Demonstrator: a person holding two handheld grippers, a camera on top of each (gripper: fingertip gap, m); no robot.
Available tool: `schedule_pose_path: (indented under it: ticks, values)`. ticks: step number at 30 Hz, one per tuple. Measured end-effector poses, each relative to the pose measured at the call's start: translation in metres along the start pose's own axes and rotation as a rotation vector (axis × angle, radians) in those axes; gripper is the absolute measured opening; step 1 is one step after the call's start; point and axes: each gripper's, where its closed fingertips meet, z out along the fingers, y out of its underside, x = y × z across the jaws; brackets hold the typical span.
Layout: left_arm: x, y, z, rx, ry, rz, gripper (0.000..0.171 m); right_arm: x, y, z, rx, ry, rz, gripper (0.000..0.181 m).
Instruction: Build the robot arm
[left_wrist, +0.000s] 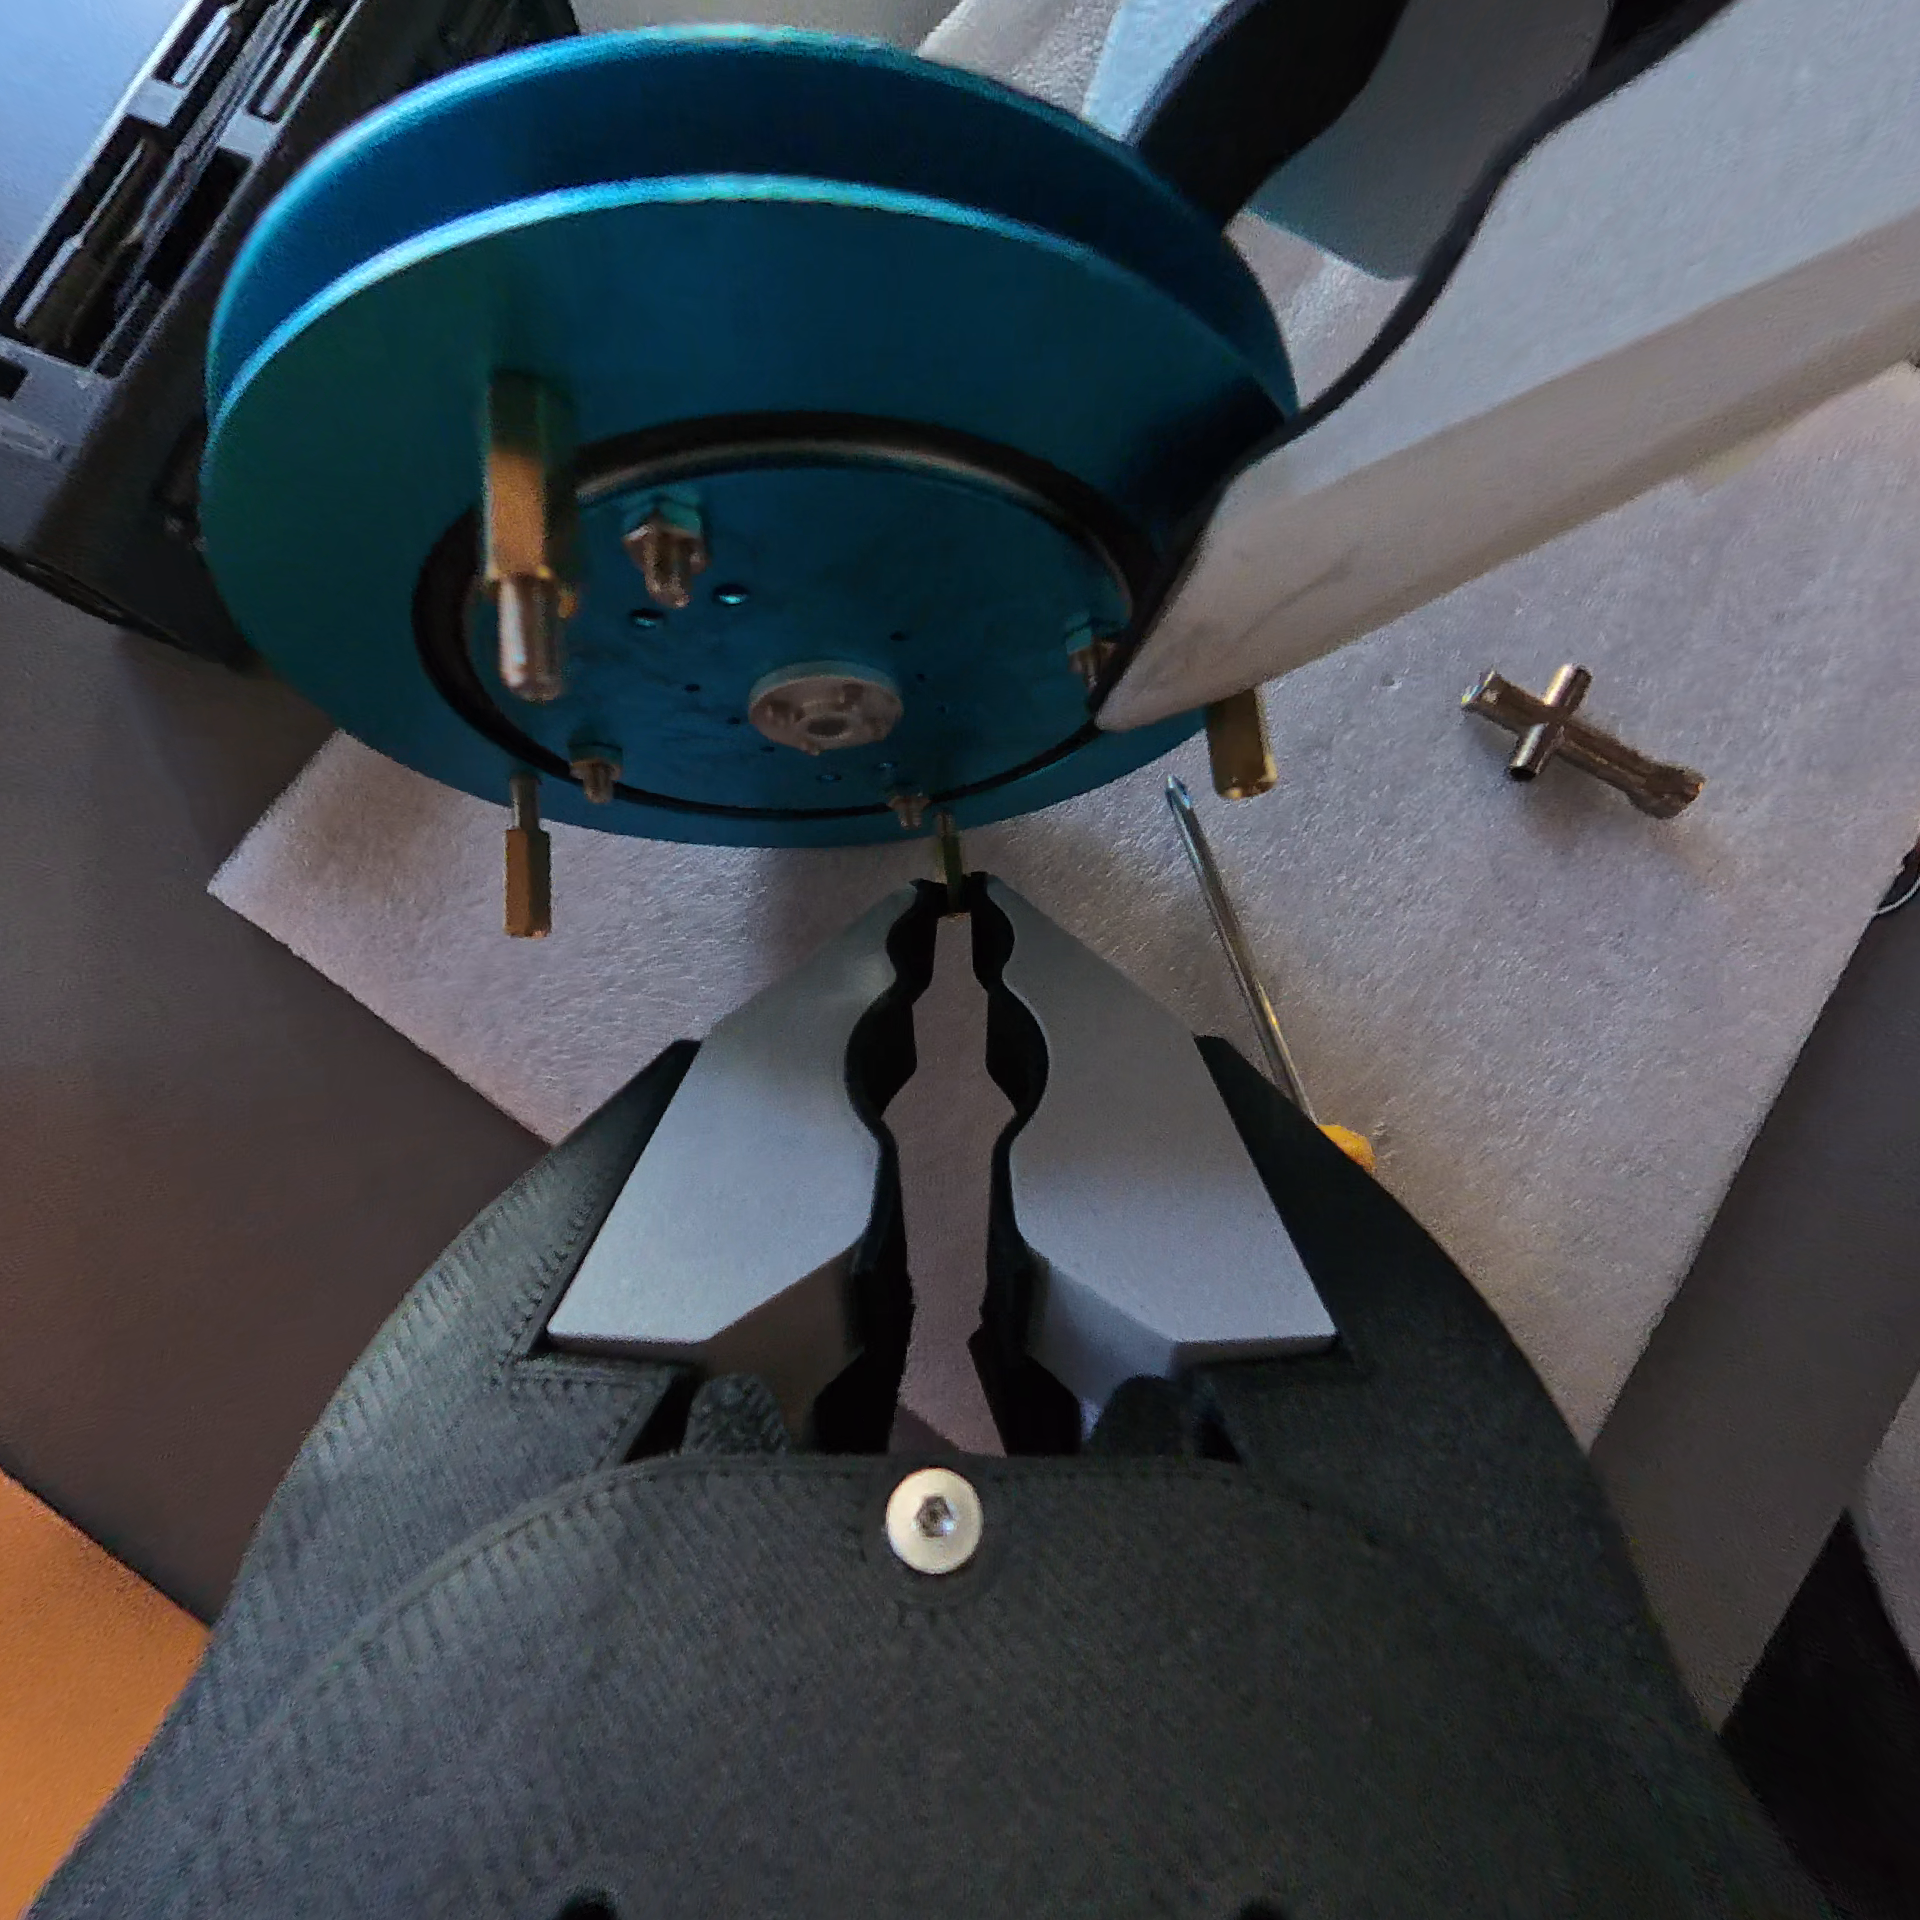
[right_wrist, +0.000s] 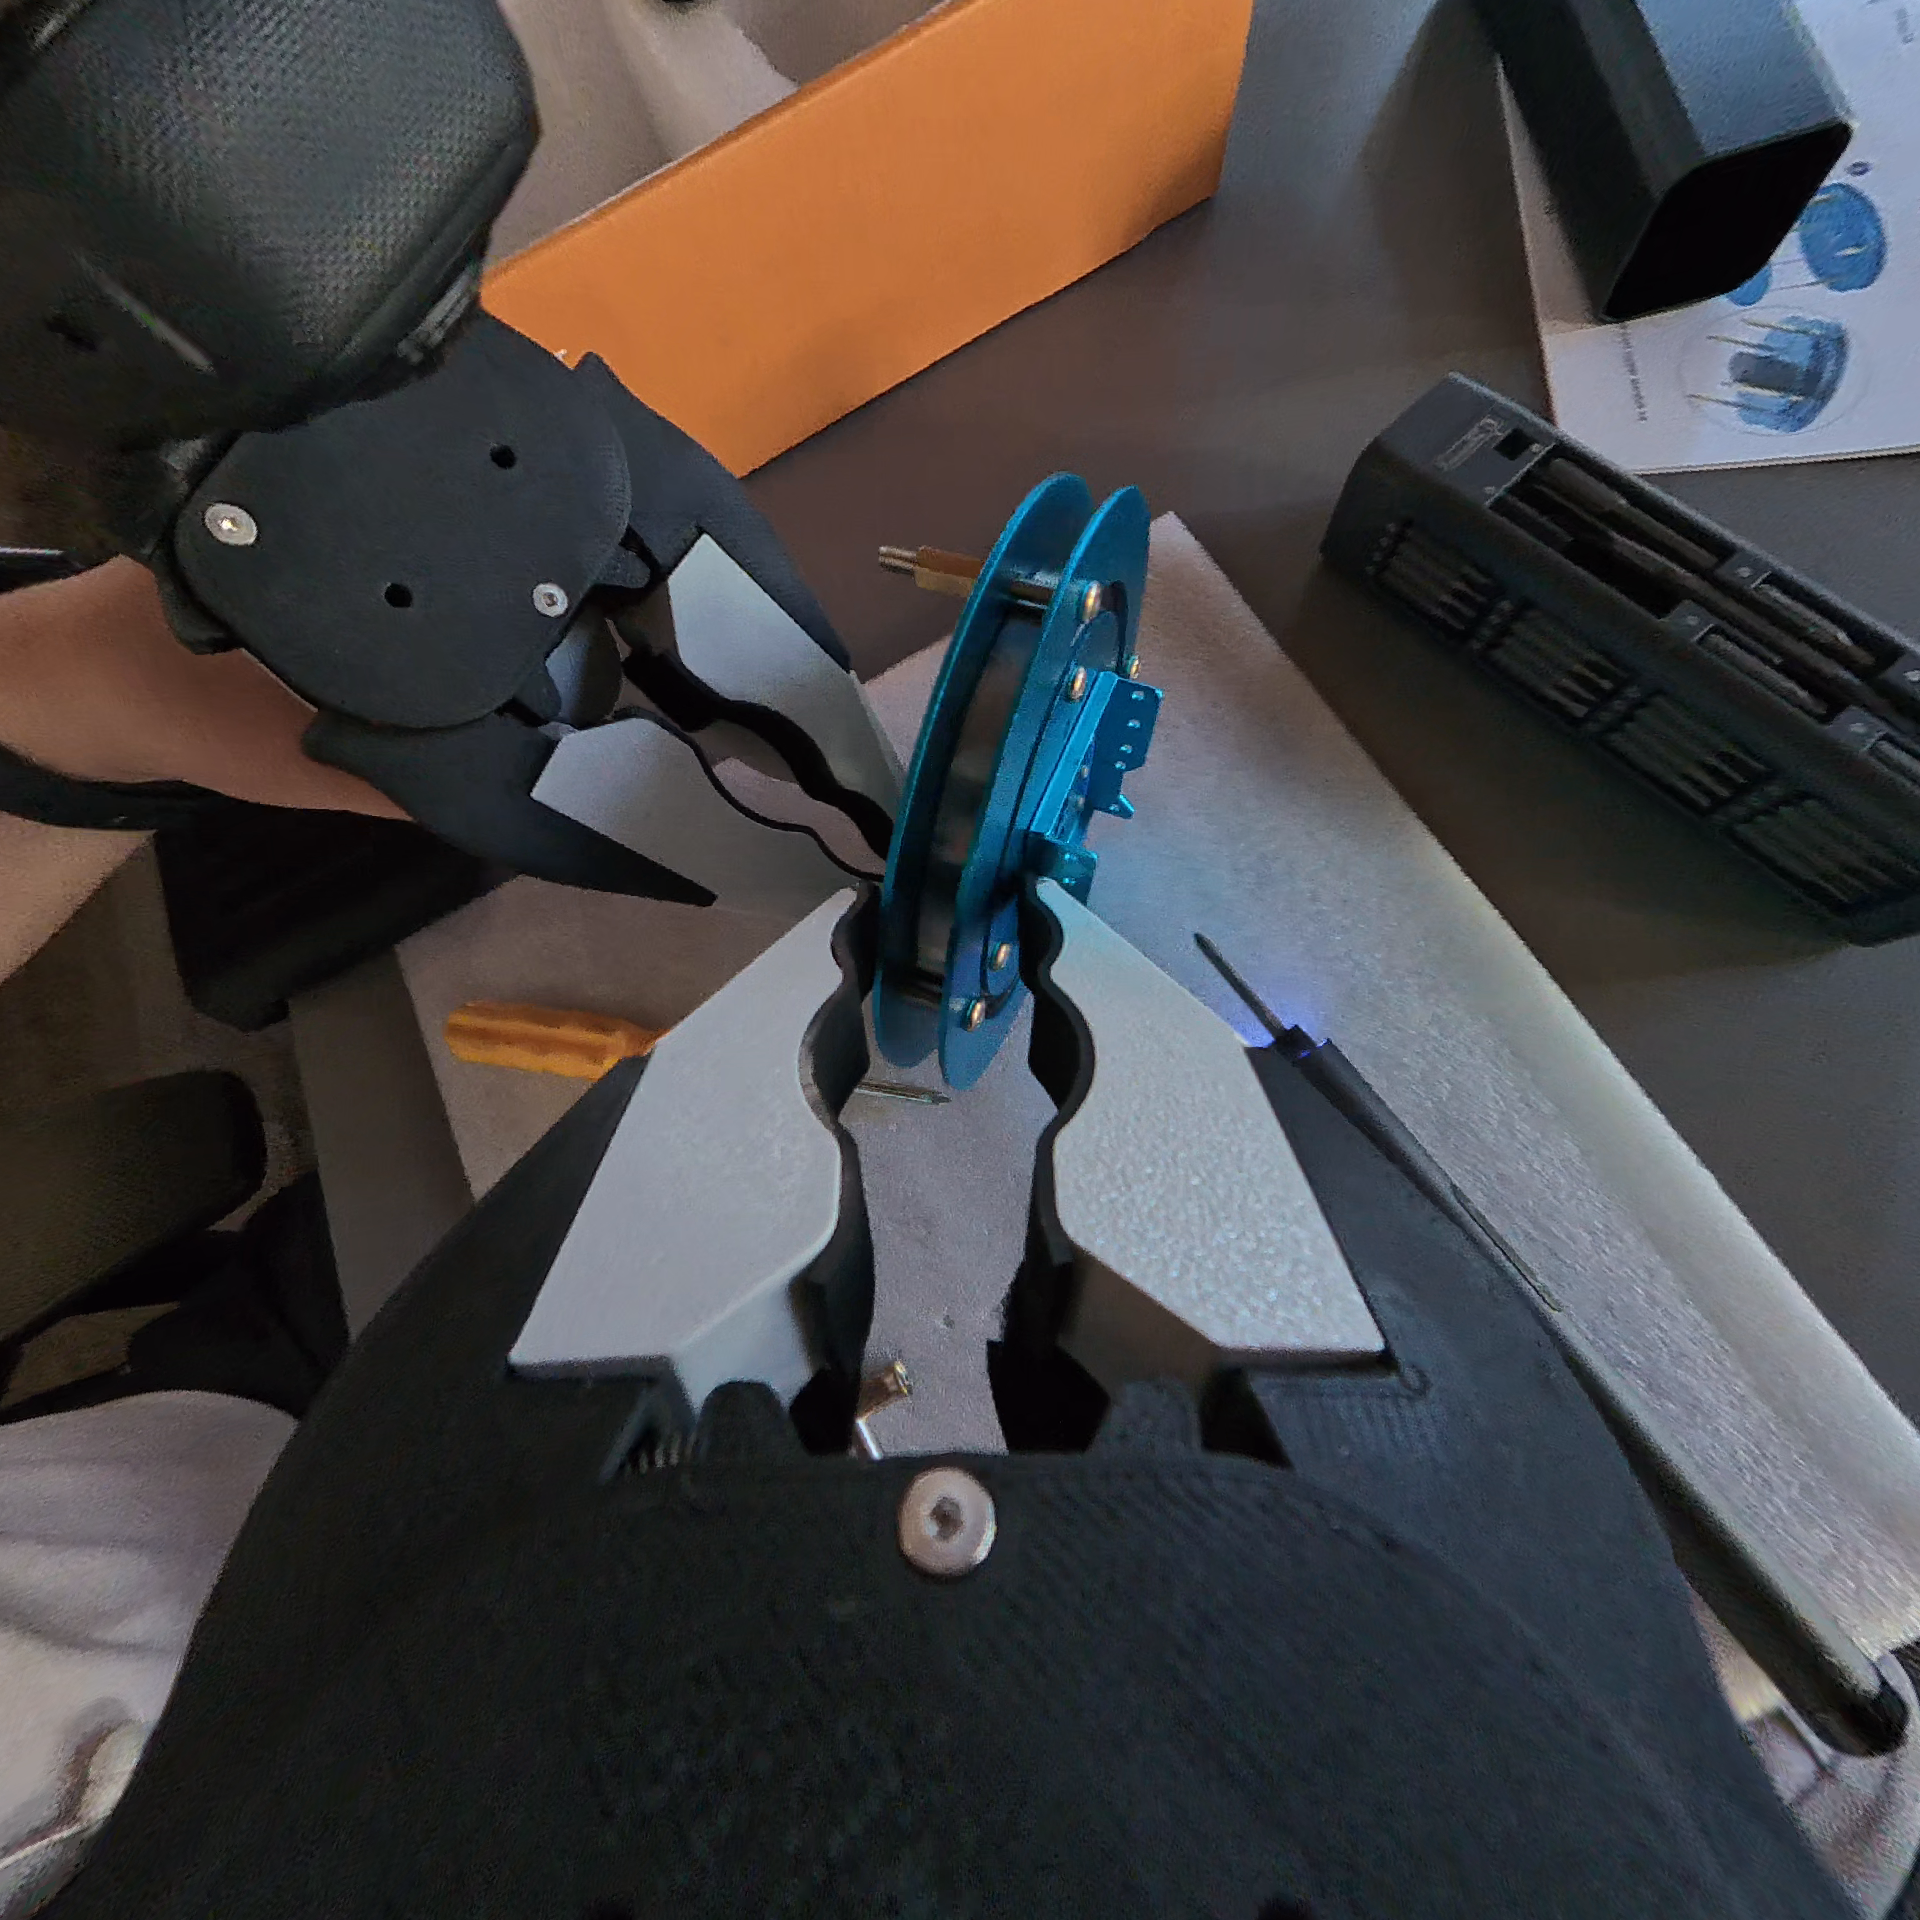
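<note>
A blue two-disc assembly (left_wrist: 727, 343) with several brass standoffs is held on edge above a white foam mat (left_wrist: 1455, 1039). My left gripper (left_wrist: 951, 899) is shut on a thin brass standoff (left_wrist: 948, 857) at the disc's lower rim. My right gripper (right_wrist: 951, 904) is shut on the assembly (right_wrist: 1023, 665), one finger on each face. One of its fingers (left_wrist: 1455, 436) shows in the left wrist view, against the disc's right edge. The left gripper (right_wrist: 883, 831) also shows in the right wrist view, tips at the disc's left face.
On the mat lie an orange-handled screwdriver (left_wrist: 1226, 935), a cross-shaped metal wrench (left_wrist: 1579, 753), a black electric screwdriver (right_wrist: 1403, 1143) and a small loose screw (right_wrist: 904, 1091). A black bit case (right_wrist: 1621, 665), an orange box (right_wrist: 862, 218) and a printed sheet (right_wrist: 1766, 395) lie around it. One gripper's finger ends stand about 6 centimetres off the other's. The orange-handled screwdriver (left_wrist: 1226, 935) is about 5 centimetres from my left fingertips.
</note>
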Motion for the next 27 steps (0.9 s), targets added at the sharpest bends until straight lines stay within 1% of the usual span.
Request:
schedule_pose_path:
  ticks: [3,7,10,13,17,18,23,27]
  values:
    - [0.000,-0.001,0.000,-0.011,0.004,0.033,0.005,0.002,0.001,-0.001,0.001,-0.007,0.043,0.024]
    - [0.001,-0.001,0.002,-0.025,0.017,-0.022,0.005,0.003,0.002,-0.002,0.028,-0.013,0.131,0.023]
    - [0.001,0.004,0.008,-0.067,-0.005,-0.057,0.005,0.002,0.003,-0.002,0.037,-0.009,0.148,0.022]
    - [0.000,0.002,0.008,-0.066,-0.017,-0.095,0.005,0.004,0.004,-0.003,0.032,0.007,0.146,0.020]
    - [0.000,-0.005,0.008,-0.046,-0.008,-0.120,0.009,0.005,0.005,-0.004,0.042,-0.011,0.178,0.020]
    - [0.000,-0.005,0.008,-0.052,-0.005,-0.116,0.005,0.005,0.005,-0.004,0.045,-0.013,0.185,0.020]
    - [0.000,-0.004,0.009,-0.087,0.001,-0.075,0.004,0.003,0.009,-0.004,0.033,-0.034,0.185,0.021]
    - [0.000,-0.001,0.008,-0.127,0.049,0.001,0.004,-0.009,0.009,-0.006,0.037,-0.118,0.196,0.030]
